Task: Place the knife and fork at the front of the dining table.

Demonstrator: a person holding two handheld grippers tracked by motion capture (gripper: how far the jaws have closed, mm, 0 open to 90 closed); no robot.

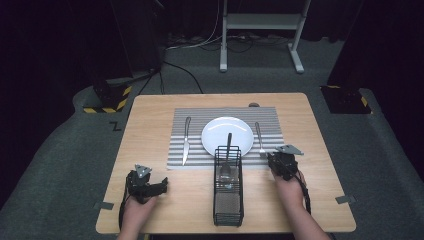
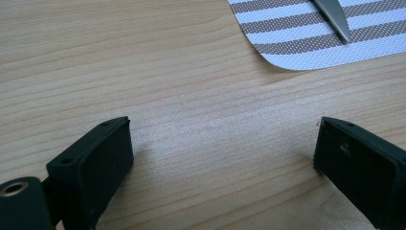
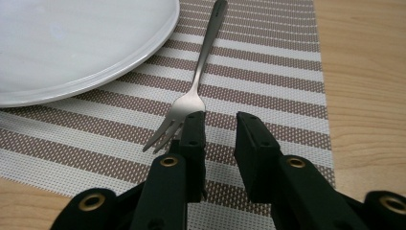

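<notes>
A steel fork (image 3: 201,72) lies on the striped placemat (image 3: 268,72) just right of the white plate (image 3: 72,43). My right gripper (image 3: 221,117) hovers low over the mat at the fork's tines. Its jaws stand a narrow gap apart with nothing between them, and the tines lie just outside the left jaw. From above, the right gripper (image 1: 276,159) sits at the near end of the fork (image 1: 259,135). My left gripper (image 1: 161,184) rests near the table's front left, its jaws wide apart over bare wood (image 2: 222,139). A knife (image 1: 186,140) lies left of the plate (image 1: 220,131).
A black wire basket (image 1: 228,195) stands at the front middle of the table, with a spoon (image 1: 228,150) leaning out of it over the plate's near rim. The knife tip (image 2: 332,17) and a placemat corner (image 2: 297,43) lie ahead of the left gripper.
</notes>
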